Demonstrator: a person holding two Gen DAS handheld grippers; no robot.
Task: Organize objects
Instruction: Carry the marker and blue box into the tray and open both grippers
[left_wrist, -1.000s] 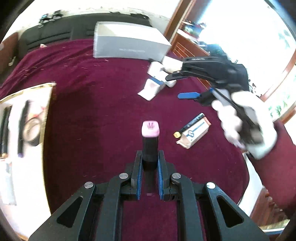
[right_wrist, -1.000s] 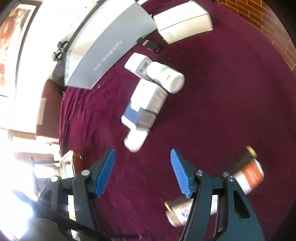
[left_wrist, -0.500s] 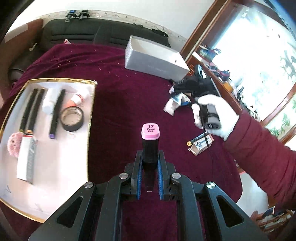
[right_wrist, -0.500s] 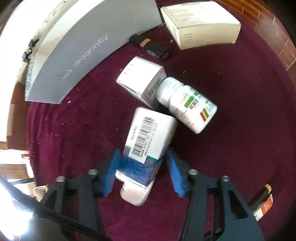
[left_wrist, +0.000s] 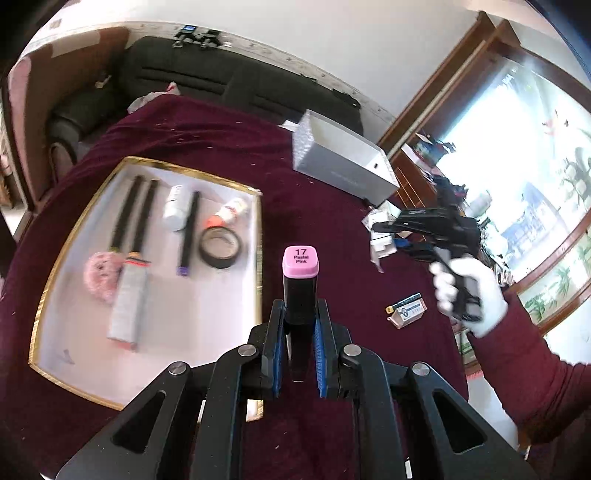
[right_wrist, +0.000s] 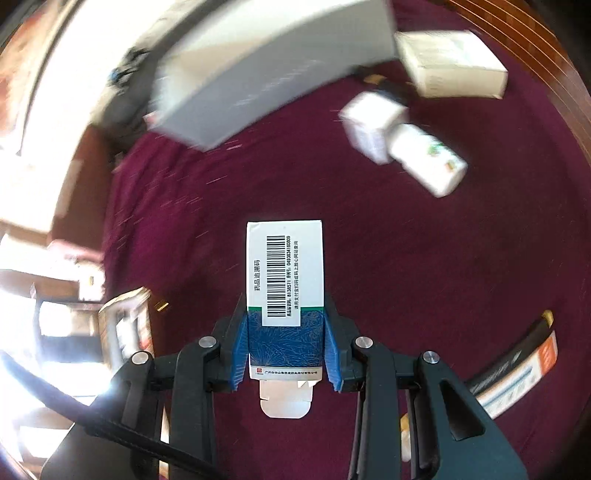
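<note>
**Carton gripped, marker carried toward tray**

Since a second ago, the right gripper (right_wrist: 284, 354) has gone from standing wide over the maroon cloth (right_wrist: 369, 258) to having just closed its ribbed blue pads (right_wrist: 238, 354) on a carton (right_wrist: 284, 295); the left view now takes in the whole tray (left_wrist: 147, 391), only part of which showed before.

That carton is a flat-sided cardboard box, white with a barcode at its far end, dark blue and patterned where the pads press it, one end flap hanging open. Beyond it on the napped cloth lie a small white box (right_wrist: 369, 125) touching a smooth white bottle (right_wrist: 424, 162) on its side, a wider box (right_wrist: 454, 66), and a long grey box (right_wrist: 266, 74).

The left gripper (left_wrist: 298, 328) is clamped narrow on a marker (left_wrist: 300, 288), a square-sectioned black barrel with a glossy pink cap, held above the cloth just beside the tray. Gold-rimmed and white, the tray holds dark sticks (left_wrist: 133, 206), a tape ring (left_wrist: 220, 246), a fuzzy pink puff (left_wrist: 101, 273).
</note>
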